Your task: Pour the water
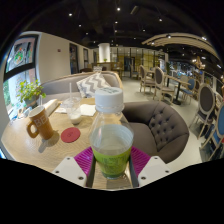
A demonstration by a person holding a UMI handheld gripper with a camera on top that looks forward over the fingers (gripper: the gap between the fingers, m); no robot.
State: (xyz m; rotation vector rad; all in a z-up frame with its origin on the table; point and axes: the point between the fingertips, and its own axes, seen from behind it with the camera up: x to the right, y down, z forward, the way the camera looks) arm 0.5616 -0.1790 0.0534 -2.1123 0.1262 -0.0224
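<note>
My gripper (111, 163) is shut on a clear plastic bottle (110, 135) with a white cap and green liquid in its lower part. The bottle stands upright between the magenta pads (84, 158), which press on both its sides. It is held above the near edge of a round wooden table (25, 143). A brown mug (40, 122) with a handle stands on the table to the left. A clear glass (71, 108) stands behind a red coaster (70, 134), left of the bottle.
A potted plant (30, 92) stands at the table's far left by a window. A dark grey armchair (160, 125) sits right of the bottle. Beyond are a grey sofa (75, 85), wooden chairs and tables in a café room.
</note>
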